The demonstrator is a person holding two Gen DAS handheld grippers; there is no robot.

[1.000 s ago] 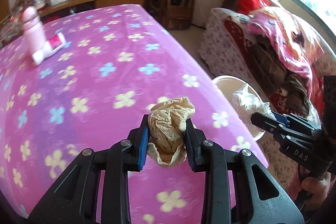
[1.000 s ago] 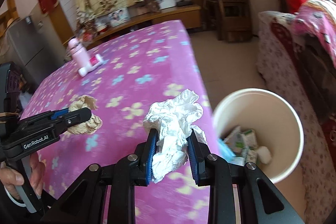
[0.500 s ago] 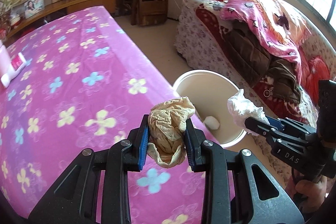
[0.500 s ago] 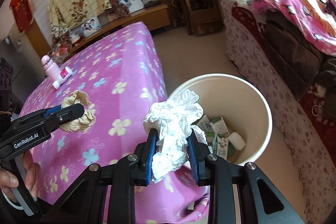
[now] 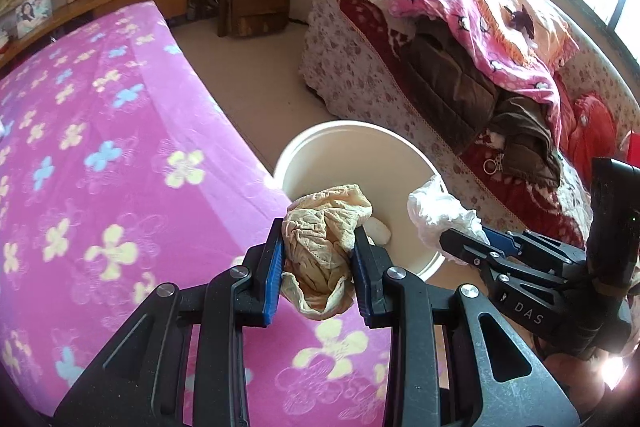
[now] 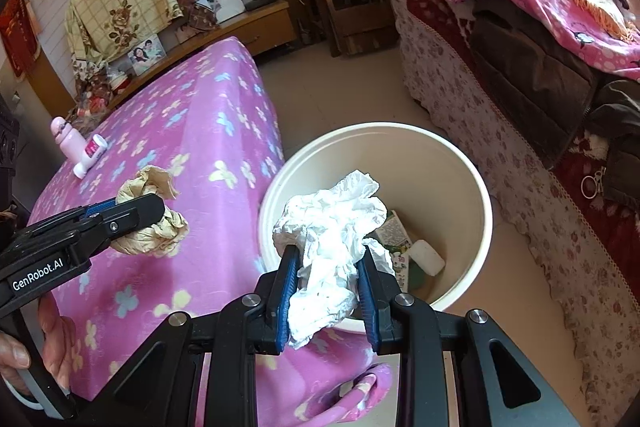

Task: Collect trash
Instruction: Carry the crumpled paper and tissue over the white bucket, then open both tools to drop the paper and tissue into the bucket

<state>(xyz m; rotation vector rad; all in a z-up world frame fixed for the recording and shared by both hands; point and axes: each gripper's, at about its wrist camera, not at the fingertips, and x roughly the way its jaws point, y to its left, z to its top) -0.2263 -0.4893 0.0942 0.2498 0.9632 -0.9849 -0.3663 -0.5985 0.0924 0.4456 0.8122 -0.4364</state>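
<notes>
Both grippers are loaded: my left gripper [image 5: 316,267] is clamped on a crumpled tan paper wad [image 5: 324,251], and my right gripper [image 6: 326,287] is clamped on a crumpled white tissue [image 6: 332,239].

Largest thing around me is the desk [image 5: 100,167] under its pink flowered cloth, filling everything from 7 to 11 o'clock in the left wrist view. Across the floor, from 1 to 4 o'clock, stands a sofa [image 5: 440,87] heaped with blankets and coats. Just beside the desk's corner sits the white trash bin [image 6: 472,187], open-topped, on the floor.

From the right wrist view the tissue hangs over the bin's near rim, at about 6 o'clock of its mouth. The tan wad, seen there at 9 o'clock, looks to be above the desk's edge, short of the bin. Inside the bin lie a few cartons [image 6: 394,231] and a small white block [image 6: 428,257], so some rubbish is already in.

Far back on the desk, at 10 o'clock, a pink bottle [image 6: 66,141] and a small tube [image 6: 90,155] lie together; I cannot tell whether they count as trash.

I judge the task well along: both pieces are picked up and carried to the bin, and what is left is to let each one drop, the tissue first, the wad once it is over the mouth.
</notes>
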